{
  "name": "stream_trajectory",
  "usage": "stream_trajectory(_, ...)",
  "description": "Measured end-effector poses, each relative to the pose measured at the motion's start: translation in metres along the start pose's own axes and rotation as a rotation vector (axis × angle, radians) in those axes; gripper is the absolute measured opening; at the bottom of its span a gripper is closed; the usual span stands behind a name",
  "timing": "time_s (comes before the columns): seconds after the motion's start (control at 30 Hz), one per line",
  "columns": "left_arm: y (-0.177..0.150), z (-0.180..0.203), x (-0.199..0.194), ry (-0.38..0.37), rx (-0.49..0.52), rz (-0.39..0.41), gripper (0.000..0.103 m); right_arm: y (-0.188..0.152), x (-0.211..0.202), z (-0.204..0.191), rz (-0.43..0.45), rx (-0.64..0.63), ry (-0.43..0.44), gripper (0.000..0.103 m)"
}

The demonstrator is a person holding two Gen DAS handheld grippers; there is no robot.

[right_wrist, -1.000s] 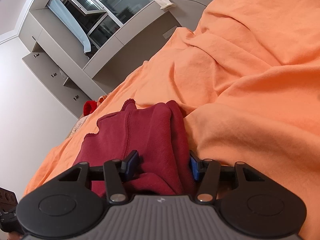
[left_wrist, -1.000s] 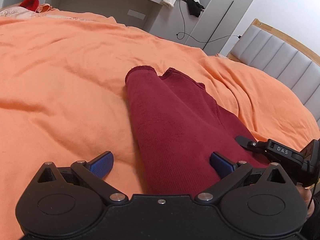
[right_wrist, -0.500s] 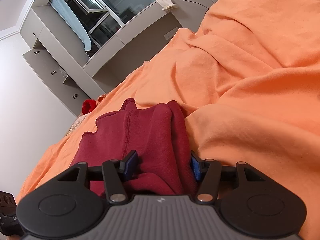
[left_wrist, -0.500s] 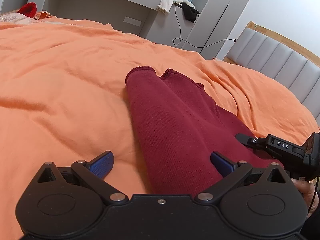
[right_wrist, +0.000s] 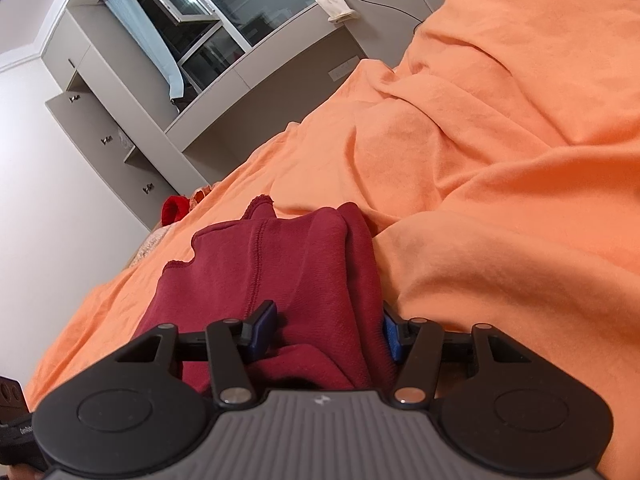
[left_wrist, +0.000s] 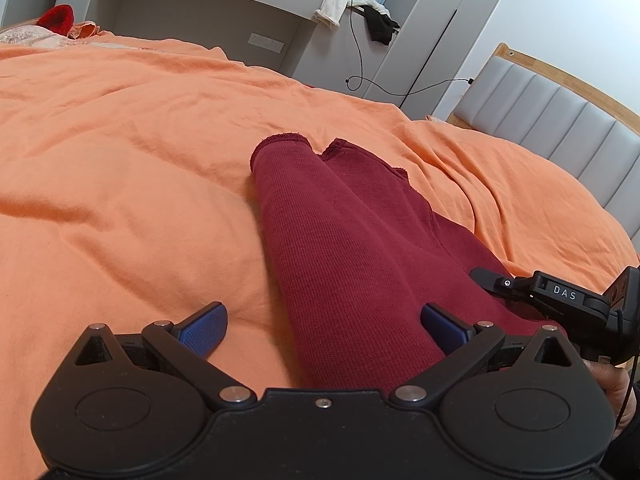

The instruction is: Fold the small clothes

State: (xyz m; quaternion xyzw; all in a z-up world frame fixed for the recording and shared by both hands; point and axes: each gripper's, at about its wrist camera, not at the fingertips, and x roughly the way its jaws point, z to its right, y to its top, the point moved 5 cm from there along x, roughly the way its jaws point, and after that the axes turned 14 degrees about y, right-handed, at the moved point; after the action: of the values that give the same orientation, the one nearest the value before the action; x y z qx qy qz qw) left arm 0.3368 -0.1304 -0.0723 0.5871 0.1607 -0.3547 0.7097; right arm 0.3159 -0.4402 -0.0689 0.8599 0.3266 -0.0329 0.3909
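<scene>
Right gripper point(right_wrist: 326, 330) fingers clamp the maroon garment point(left_wrist: 360, 264); left gripper point(left_wrist: 320, 326) fingers spread apart. Fold evenly, hems aligned.

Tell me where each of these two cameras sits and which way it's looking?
Left wrist view: sits on the left gripper, looking along its wide-open fingers over the dark red garment on the orange bedcover; the right gripper shows at the right edge.
Right wrist view: sits on the right gripper, tilted, looking along fingers that have bunched garment between them, toward grey cabinets.
Shared: garment, bedcover, white cloth on the shelf.
</scene>
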Motion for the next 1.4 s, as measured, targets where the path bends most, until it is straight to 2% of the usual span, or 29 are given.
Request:
stream_trajectory(0.1,0.001,0.0,0.0,-0.015,-0.012,-0.006,0.102,0.003,0.001,-0.003,-0.009,-0.005,-0.004,0.053)
stream_trajectory(0.23,0.004,-0.002,0.0,-0.035,-0.038,-0.024,0.099,0.007,0.0,-0.009,-0.006,0.006,0.015,0.038)
stream_trajectory(0.33,0.008,0.002,0.0,-0.065,-0.064,-0.04,0.083,0.007,0.001,-0.017,-0.007,-0.041,0.018,0.031)
stream_trajectory(0.37,0.009,0.004,0.001,-0.084,-0.075,-0.043,0.07,0.006,0.002,-0.022,-0.009,-0.067,0.014,0.03)
stream_trajectory(0.4,0.01,0.007,0.001,-0.095,-0.082,-0.046,0.064,0.006,0.003,-0.027,-0.011,-0.094,0.008,0.029)
stream_trajectory(0.47,0.01,0.013,0.0,-0.069,-0.061,-0.026,0.06,0.005,0.002,-0.036,-0.007,-0.146,0.0,0.025)
stream_trajectory(0.6,0.013,0.021,-0.01,-0.033,-0.015,0.035,0.038,0.006,-0.002,-0.054,0.024,-0.212,0.004,0.02)
stream_trajectory(0.7,0.021,0.02,-0.022,-0.018,0.011,0.093,0.028,0.007,-0.003,-0.071,0.052,-0.271,0.019,0.019)
stream_trajectory(0.83,0.034,0.017,-0.041,0.004,0.066,0.179,0.025,0.006,0.006,-0.101,0.09,-0.352,0.06,0.018)
stream_trajectory(0.97,0.048,0.001,-0.069,0.059,0.128,0.309,0.025,0.005,0.027,-0.13,0.133,-0.44,0.108,0.018)
stream_trajectory(1.07,0.056,-0.019,-0.083,0.119,0.133,0.375,0.025,0.006,0.048,-0.145,0.157,-0.489,0.145,0.018)
stream_trajectory(1.17,0.062,-0.035,-0.087,0.179,0.128,0.409,0.026,0.003,0.073,-0.151,0.136,-0.524,0.144,0.018)
stream_trajectory(1.27,0.059,-0.049,-0.074,0.227,0.098,0.351,0.027,-0.008,0.096,-0.145,0.07,-0.542,0.114,0.019)
stream_trajectory(1.4,0.046,-0.062,-0.047,0.297,0.06,0.202,0.032,-0.018,0.109,-0.123,-0.006,-0.481,0.058,0.023)
